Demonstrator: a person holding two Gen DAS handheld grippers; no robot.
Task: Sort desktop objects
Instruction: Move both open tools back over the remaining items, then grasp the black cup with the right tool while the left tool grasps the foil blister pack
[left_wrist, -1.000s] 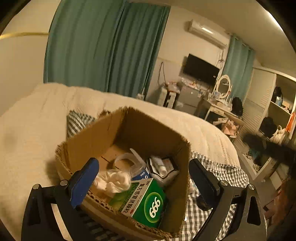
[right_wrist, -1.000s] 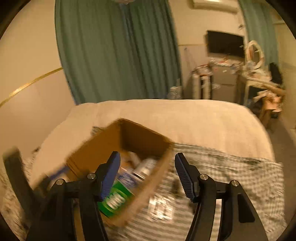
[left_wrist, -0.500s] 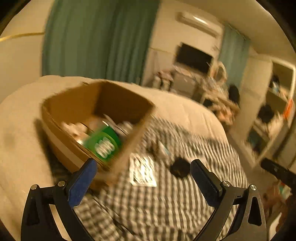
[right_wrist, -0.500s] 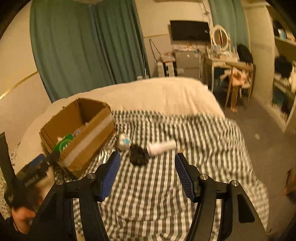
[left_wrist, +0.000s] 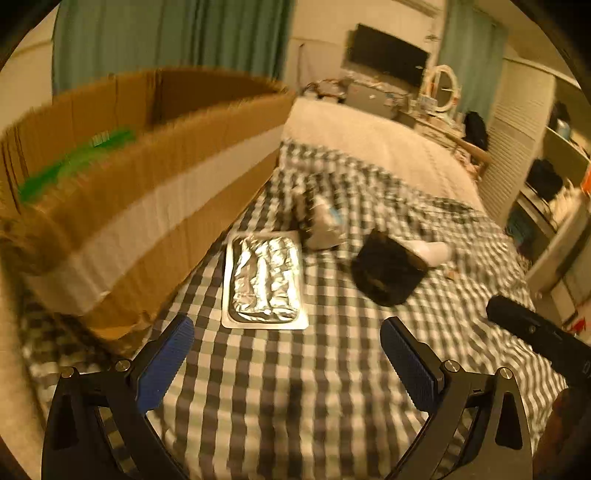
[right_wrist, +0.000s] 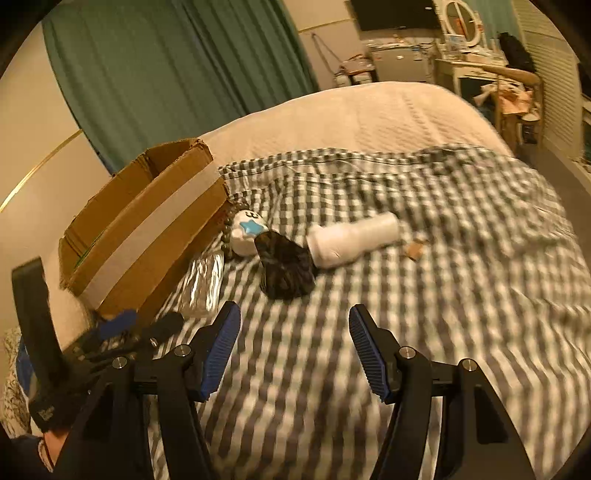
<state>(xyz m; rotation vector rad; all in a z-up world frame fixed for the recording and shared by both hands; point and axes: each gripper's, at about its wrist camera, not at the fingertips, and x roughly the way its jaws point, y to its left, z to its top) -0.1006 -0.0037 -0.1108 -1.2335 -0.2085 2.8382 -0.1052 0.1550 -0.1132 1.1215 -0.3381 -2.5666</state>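
Very little writing is showing clearly enough to read. On the white rounded object (right_wrist: 246, 233) lying on the checked cloth just beside the cardboard box (right_wrist: 147, 225), a dark mark that looks like the numeral "3" is sitting above a blue star. Something green (left_wrist: 74, 158) inside the box is showing light marks along its edge in the left wrist view, but blur is making them unreadable. The foil blister pack (left_wrist: 264, 275) is showing no legible print.
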